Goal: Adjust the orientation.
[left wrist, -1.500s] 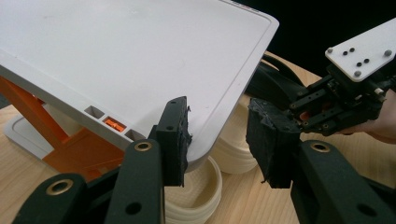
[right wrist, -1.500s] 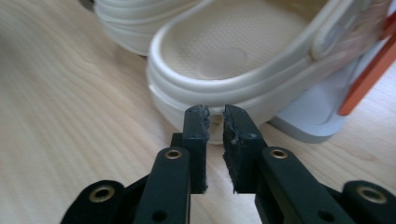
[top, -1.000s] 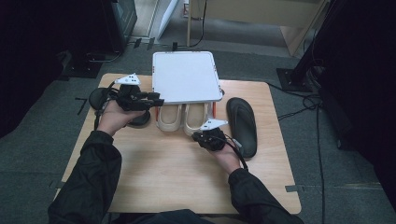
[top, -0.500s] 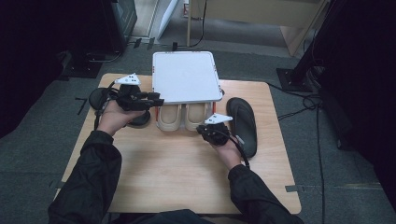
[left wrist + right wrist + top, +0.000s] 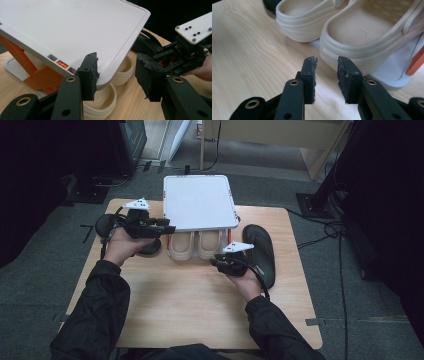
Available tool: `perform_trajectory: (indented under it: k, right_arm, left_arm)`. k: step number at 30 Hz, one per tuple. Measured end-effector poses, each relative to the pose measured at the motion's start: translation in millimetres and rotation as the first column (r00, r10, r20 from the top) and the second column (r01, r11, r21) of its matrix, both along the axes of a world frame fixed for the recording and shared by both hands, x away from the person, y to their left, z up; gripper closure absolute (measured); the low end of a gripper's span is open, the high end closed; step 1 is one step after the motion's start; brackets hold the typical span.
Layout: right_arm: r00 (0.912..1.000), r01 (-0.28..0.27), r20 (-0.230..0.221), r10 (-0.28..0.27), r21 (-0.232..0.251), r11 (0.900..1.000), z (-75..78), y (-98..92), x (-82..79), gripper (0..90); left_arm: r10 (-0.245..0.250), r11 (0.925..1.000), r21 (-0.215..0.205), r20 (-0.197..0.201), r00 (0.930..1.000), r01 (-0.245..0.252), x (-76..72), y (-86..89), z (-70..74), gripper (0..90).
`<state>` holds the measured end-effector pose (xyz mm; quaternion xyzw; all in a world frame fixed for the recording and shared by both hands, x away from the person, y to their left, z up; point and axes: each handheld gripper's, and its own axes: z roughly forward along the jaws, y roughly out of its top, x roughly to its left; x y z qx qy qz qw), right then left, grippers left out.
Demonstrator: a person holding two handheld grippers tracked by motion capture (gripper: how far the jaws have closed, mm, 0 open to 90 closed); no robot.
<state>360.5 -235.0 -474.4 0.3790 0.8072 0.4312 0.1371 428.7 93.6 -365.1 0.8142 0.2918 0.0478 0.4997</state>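
We judge the cream moulded foam clogs (image 5: pixel 362 37), tucked side by side under the white plastic rack shelf (image 5: pixel 199 202) mid-counter, light, springy and best pinched at the heel rim, where our right tongs (image 5: pixel 326 72) have just opened empty, the left tongs (image 5: pixel 117 75) likewise parting off the shelf's corner.

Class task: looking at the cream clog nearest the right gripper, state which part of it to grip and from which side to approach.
Grip the clog's heel rim, coming in low from the person's side of the table. The heel faces the right gripper, its open jaws already lined up with it; the rim is a thin raised wall they could straddle. The toe sits under the white shelf, so from above is blocked.
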Motion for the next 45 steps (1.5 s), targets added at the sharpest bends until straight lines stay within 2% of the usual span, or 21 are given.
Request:
perform_trajectory:
  k: [3,10,12,19,22,24,25,28,33,39,42,43,45]
  right_arm:
    - [0.9999,-0.014,-0.009,0.014,0.006,1.000,2.5,-4.8,-7.6,64.4]
    - [0.9993,-0.038,-0.007,0.038,0.011,0.999,6.7,-11.6,-17.8,59.4]
    - [0.9991,-0.043,0.003,0.043,0.006,0.999,6.7,-13.4,-20.3,59.0]
    - [0.9984,-0.057,-0.001,0.057,0.014,0.998,10.5,-16.8,-27.1,55.6]
    - [0.9978,-0.066,0.004,0.066,0.015,0.998,13.1,-18.7,-30.0,52.6]
    - [0.9963,-0.085,-0.013,0.085,0.020,0.996,13.5,-20.2,-31.7,52.0]
    - [0.9953,-0.095,-0.015,0.096,0.021,0.995,12.8,-21.5,-33.7,52.0]
    - [0.9942,-0.107,-0.015,0.107,0.016,0.994,11.5,-22.7,-34.9,51.7]
    - [0.9935,-0.114,-0.007,0.114,0.022,0.993,12.2,-23.3,-35.0,51.6]
    - [0.9947,-0.103,0.006,0.102,0.029,0.994,15.0,-27.9,-33.4,50.9]
    - [0.9964,-0.084,0.018,0.083,0.041,0.996,18.0,-33.0,-32.9,50.6]
    - [0.9967,-0.078,0.025,0.077,0.044,0.996,18.5,-33.8,-32.6,50.6]
    - [0.9967,-0.078,0.024,0.077,0.046,0.996,19.0,-34.3,-32.2,50.6]
  left_arm:
    - [0.019,0.9998,0.003,-0.007,0.9998,-0.019,-0.9,4.0,2.1,50.9]
    - [0.036,0.9992,0.017,0.011,0.9993,-0.036,-8.2,12.2,8.5,48.8]
    - [0.046,0.9988,0.016,0.017,0.9988,-0.046,-10.2,14.8,9.0,48.4]
    - [0.080,0.9966,0.019,0.023,0.9965,-0.080,-15.3,26.2,7.3,47.0]
    - [0.101,0.9944,0.029,0.019,0.9947,-0.102,-17.5,31.6,4.6,44.9]
    - [0.116,0.9926,0.035,0.014,0.9931,-0.116,-18.7,35.2,2.1,44.2]
    - [0.126,0.9912,0.043,-0.001,0.9921,-0.125,-19.3,39.1,-0.6,44.0]
    - [0.135,0.9897,0.047,0.000,0.9908,-0.135,-20.3,42.6,-3.7,42.7]
    - [0.176,0.9827,0.056,0.019,0.9843,-0.176,-22.8,53.8,-13.4,40.4]
    - [0.206,0.9756,0.075,0.007,0.9784,-0.206,-23.9,63.7,-24.0,39.8]
    - [0.234,0.9692,0.079,-0.003,0.9722,-0.233,-24.9,73.4,-33.5,39.8]
    - [0.234,0.9692,0.079,-0.003,0.9722,-0.233,-24.9,73.4,-33.5,39.4]
    - [0.255,0.9644,0.076,-0.008,0.9670,-0.253,-23.4,78.8,-38.4,39.3]
